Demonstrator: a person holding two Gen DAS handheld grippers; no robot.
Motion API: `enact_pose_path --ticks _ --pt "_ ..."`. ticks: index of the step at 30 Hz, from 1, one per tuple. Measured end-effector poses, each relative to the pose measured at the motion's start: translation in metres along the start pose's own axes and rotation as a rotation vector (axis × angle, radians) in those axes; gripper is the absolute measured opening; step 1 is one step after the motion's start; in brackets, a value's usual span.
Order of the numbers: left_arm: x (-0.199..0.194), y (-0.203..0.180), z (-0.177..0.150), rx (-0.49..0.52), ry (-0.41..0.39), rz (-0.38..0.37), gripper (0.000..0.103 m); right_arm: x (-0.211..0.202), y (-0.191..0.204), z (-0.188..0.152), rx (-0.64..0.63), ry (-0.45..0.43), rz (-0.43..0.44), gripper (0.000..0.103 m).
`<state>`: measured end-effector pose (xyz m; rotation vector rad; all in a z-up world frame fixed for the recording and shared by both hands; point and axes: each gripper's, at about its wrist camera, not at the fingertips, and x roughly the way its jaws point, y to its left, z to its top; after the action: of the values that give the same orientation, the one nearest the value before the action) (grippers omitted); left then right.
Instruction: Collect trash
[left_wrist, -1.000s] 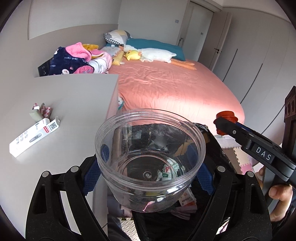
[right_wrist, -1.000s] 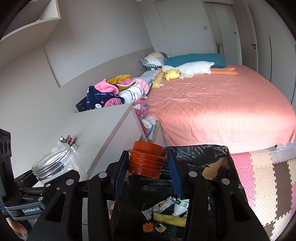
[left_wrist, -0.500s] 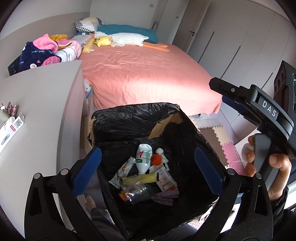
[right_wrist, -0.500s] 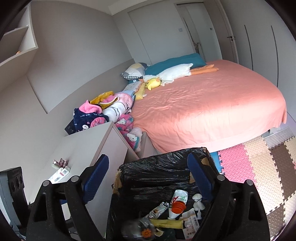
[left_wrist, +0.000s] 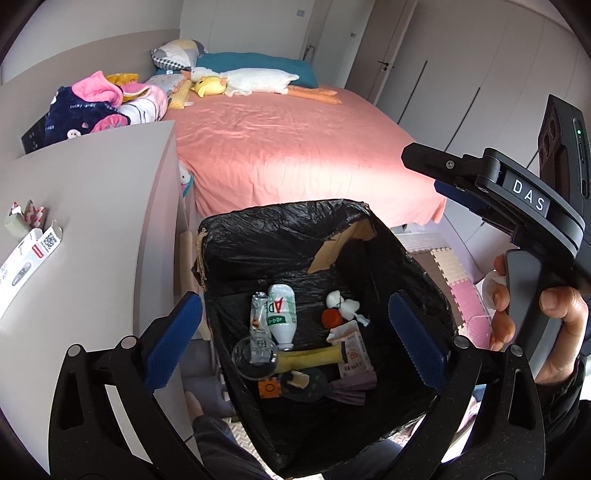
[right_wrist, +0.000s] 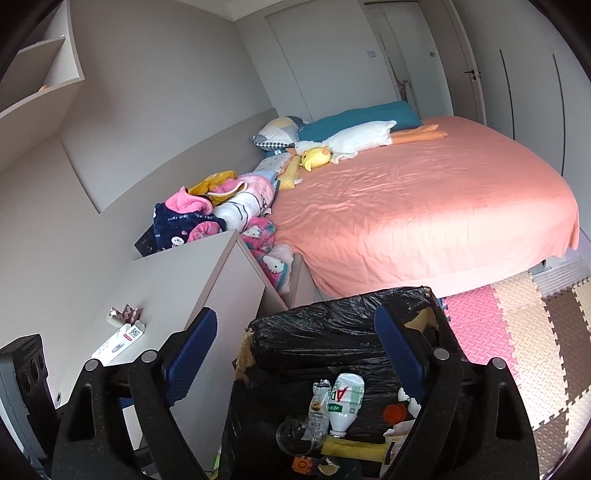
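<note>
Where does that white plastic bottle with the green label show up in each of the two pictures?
Left wrist view: the bottle lies in the bin, centre, slightly left.
Right wrist view: it sits near the bottom edge, centre, neck down.
Shared landmark: the black-lined bin.

Clear jar (left_wrist: 255, 357) and orange lid (left_wrist: 330, 316) are lying apart inside black-lined bin (left_wrist: 280, 225), among bottle (left_wrist: 281, 314), wrappers; white box (left_wrist: 27, 254) is sitting on table (left_wrist: 92, 221).

— What fills the upper right of the frame?
— A bed (right_wrist: 424, 206) under a salmon sheet, a white goose plush (right_wrist: 354, 142) near its pillows.
— And lower right?
— Foam floor mats (right_wrist: 524, 332), pink, cream and brown.
</note>
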<state>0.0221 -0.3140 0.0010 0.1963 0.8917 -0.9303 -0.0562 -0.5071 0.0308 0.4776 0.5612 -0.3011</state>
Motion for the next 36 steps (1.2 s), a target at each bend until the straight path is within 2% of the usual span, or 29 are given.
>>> enact_pose_path --ticks 13,36 --pt "-0.016 0.044 -0.014 0.020 -0.035 0.099 0.098 0.031 0.045 -0.015 -0.058 0.062 0.031 0.087" --pt "-0.049 0.150 -0.021 -0.051 -0.076 0.225 0.098 0.092 0.138 -0.040 -0.148 0.156 0.108 0.087"
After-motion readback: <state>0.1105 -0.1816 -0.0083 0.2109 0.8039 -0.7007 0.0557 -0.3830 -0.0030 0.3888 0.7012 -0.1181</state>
